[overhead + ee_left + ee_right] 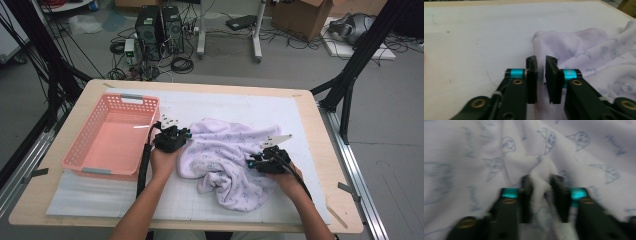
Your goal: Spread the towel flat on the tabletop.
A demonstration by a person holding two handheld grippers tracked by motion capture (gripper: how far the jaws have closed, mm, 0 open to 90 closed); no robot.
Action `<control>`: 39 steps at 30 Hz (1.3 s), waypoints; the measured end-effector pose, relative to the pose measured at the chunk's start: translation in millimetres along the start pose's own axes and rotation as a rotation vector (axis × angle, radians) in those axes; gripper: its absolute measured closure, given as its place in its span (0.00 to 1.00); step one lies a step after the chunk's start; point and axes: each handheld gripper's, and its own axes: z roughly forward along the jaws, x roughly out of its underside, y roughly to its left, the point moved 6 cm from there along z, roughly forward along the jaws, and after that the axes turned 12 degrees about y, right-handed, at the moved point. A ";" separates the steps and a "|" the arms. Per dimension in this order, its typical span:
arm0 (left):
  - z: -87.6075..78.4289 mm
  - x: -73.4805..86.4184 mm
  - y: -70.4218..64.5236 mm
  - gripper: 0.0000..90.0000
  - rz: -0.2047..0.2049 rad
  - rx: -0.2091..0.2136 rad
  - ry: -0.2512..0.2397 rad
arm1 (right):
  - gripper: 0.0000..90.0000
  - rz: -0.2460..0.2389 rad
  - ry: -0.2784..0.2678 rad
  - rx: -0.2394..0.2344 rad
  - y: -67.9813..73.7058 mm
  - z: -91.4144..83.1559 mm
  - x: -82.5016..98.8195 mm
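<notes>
A crumpled pale lilac cloth (225,150) with small blue prints lies on the white mat (240,105) in the middle of the table. At the cloth's left edge is my left gripper (188,133). In the left gripper view the cloth's stitched hem (537,47) runs into the narrow gap between the jaws of the left gripper (541,59), and the pads stand slightly apart from it. My right gripper (251,162) is at the cloth's right side. In the right gripper view a bunched fold of the cloth (474,150) fills the space between the jaws of the right gripper (541,179), which pinch it.
A pink plastic basket (82,150) stands on the left part of the mat, close to the left hand. The wooden table edge (320,130) runs along the right. Computers, cables and boxes sit on the floor beyond the table.
</notes>
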 end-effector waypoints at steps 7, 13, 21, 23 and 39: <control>-3.8 0.4 -11.5 0.55 0.062 0.053 0.004 | 0.90 0.176 -0.092 0.186 -58.1 -4.7 -19.1; -8.3 2.7 -24.7 0.50 0.099 0.131 0.021 | 0.90 0.319 -0.114 0.393 -105.0 -10.7 -25.0; -17.5 18.5 -41.9 0.54 0.168 0.232 0.048 | 0.70 0.444 -0.160 0.395 -117.5 -27.7 -14.7; -17.7 24.3 -45.8 0.54 0.189 0.265 0.087 | 0.66 0.433 -0.198 0.371 -108.8 -37.2 -14.9; -3.2 37.2 -82.8 0.52 0.297 0.328 0.145 | 0.55 0.227 -0.146 0.117 -12.3 -43.8 46.7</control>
